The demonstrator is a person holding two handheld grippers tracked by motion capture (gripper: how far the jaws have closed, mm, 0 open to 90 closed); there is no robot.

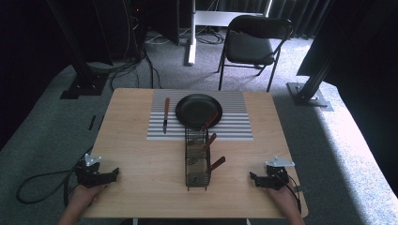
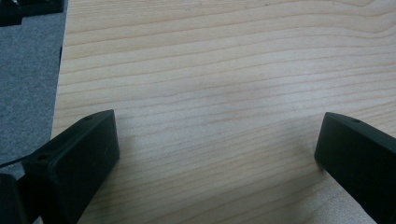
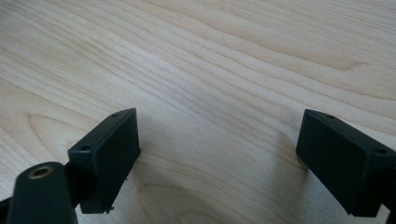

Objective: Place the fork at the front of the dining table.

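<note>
A black wire caddy (image 1: 197, 159) stands in the middle of the wooden table (image 1: 141, 159), holding several utensils with brown handles (image 1: 215, 164). Behind it a black plate (image 1: 199, 111) lies on a grey striped placemat (image 1: 234, 122), and a knife with a brown handle (image 1: 166, 114) lies on the mat to the plate's left. My left gripper (image 1: 112, 174) rests at the table's near left edge, jaws wide apart over bare wood (image 2: 219, 140). My right gripper (image 1: 254, 178) rests at the near right, open too, with only wood grain between its jaws (image 3: 215, 149).
A black folding chair (image 1: 253, 44) stands on the grey carpet beyond the table. Dark stand legs (image 1: 309, 89) and cables (image 1: 42, 183) lie on the floor at both sides. Bare wood stretches between each gripper and the caddy.
</note>
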